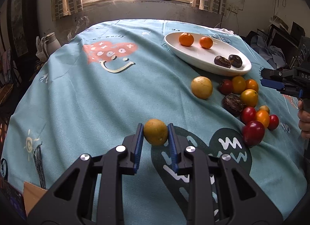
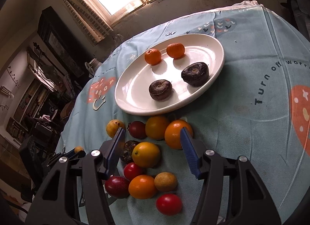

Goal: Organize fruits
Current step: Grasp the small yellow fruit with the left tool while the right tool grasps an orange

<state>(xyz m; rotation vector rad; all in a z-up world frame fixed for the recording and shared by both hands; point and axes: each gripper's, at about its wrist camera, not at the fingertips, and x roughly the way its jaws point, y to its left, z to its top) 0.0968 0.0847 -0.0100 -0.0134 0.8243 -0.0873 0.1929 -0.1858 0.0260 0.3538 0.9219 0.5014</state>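
Observation:
My left gripper is shut on a small yellow-brown fruit, held over the blue tablecloth; it also shows far left in the right wrist view. A white oval plate holds two small oranges and two dark wrinkled fruits. In front of the plate lies a pile of several red, orange and yellow fruits. My right gripper is open and empty, hovering over that pile; it shows at the right edge of the left wrist view.
A larger yellow fruit lies left of the pile. A white jug stands beyond the table's far left edge. A cardboard box corner is at the near left. Clutter and cables lie past the right edge.

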